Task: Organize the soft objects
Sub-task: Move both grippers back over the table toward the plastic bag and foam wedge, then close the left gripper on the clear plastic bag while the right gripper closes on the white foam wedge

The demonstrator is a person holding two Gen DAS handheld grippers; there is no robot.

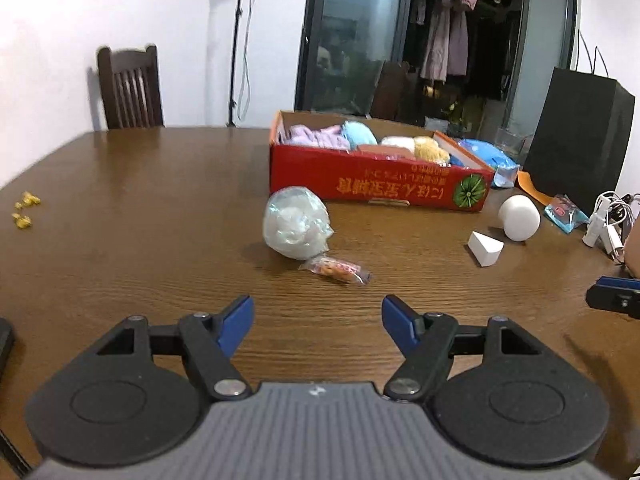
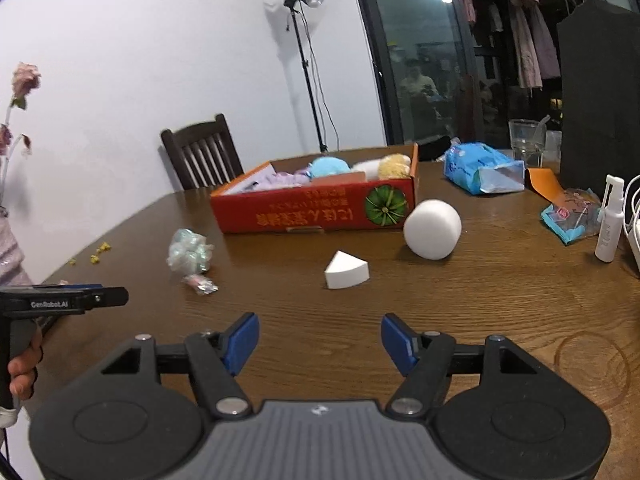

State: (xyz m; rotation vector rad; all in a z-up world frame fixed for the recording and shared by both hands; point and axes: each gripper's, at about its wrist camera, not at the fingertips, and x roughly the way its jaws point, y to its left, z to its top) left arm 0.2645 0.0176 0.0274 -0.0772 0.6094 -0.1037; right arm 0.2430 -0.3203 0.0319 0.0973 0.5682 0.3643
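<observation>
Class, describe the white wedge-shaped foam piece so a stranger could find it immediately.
Start at the red cardboard box on the wooden table. In front of it, beside a white foam ball, lies the foam wedge. Only it has flat faces and one curved edge.

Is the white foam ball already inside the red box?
No, the white foam ball sits on the wooden table just outside the red box, near its front corner with the green melon picture.
</observation>
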